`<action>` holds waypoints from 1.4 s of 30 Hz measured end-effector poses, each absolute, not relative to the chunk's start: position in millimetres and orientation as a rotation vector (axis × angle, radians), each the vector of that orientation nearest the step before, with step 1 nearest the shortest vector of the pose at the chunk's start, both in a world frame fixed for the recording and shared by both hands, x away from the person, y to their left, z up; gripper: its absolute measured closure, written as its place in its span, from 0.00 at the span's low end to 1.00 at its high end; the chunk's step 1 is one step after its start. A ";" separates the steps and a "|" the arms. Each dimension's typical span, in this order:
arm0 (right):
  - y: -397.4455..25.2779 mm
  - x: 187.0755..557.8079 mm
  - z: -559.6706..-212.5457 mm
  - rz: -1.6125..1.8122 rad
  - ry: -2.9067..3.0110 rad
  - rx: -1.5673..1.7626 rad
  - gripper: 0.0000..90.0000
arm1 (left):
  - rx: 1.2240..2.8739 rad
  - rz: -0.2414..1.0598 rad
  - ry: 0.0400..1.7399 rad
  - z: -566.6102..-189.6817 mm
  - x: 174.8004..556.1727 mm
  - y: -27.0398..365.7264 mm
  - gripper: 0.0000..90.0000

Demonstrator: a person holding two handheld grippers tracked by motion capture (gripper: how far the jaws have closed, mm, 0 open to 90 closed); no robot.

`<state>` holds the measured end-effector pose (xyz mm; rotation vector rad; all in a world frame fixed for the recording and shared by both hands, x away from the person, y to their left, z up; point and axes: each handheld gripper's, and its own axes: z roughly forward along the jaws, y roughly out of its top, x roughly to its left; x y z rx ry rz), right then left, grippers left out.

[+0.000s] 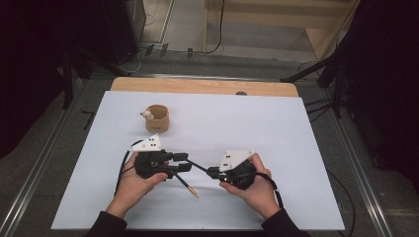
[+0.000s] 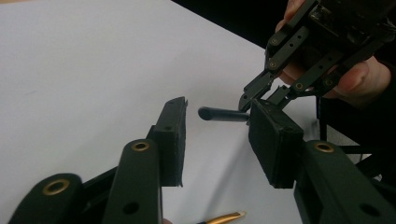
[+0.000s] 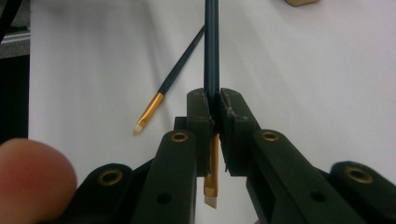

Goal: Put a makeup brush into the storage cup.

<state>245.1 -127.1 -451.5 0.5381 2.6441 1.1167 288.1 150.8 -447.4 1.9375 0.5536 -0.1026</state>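
Two thin brushes with dark handles and gold ferrules are present on the white table (image 1: 296, 128). The held brush (image 3: 211, 56) is clamped between the jaws of the right tool (image 3: 214, 122): in the right gripper view its handle runs straight up from the closed pads, and its gold ferrule and pale bristle tip hang below them. In the high view the same handle extends from the right tool (image 1: 213, 172) leftward toward the left tool (image 1: 184, 162), raised off the table surface.

The left tool stands wide, with nothing between its pads. In the left gripper view the blunt end of the held brush (image 2: 223, 114) points into the gap between the two pads without touching either, and the right tool (image 2: 254, 95) with the person's fingers around it sits just beyond.

The loose brush (image 1: 187, 184) lies flat on the table between the two hands, bristle end toward the person; it also appears in the right gripper view (image 3: 173, 81), left of the held one, and its gold tip (image 2: 225, 218) shows at the bottom edge of the left gripper view.

A tan cup (image 1: 158, 118) with a small pale figure at its rim stands upright on the table, beyond the left tool and well apart from both brushes.
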 end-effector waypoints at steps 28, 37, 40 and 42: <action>-123.7 242.6 -452.3 1.093 2.657 0.471 0.94 | 1.942 -0.311 0.577 -448.1 298.8 154.5 0.78; -122.6 242.7 -453.0 1.084 2.662 0.460 0.94 | 1.947 -0.329 0.585 -449.4 299.5 154.4 0.83; -122.5 242.9 -453.4 1.082 2.663 0.458 0.94 | 1.949 -0.333 0.584 -449.7 299.9 154.5 0.84; -122.7 242.9 -453.2 1.084 2.661 0.459 0.94 | 1.949 -0.337 0.583 -449.8 300.1 154.6 0.85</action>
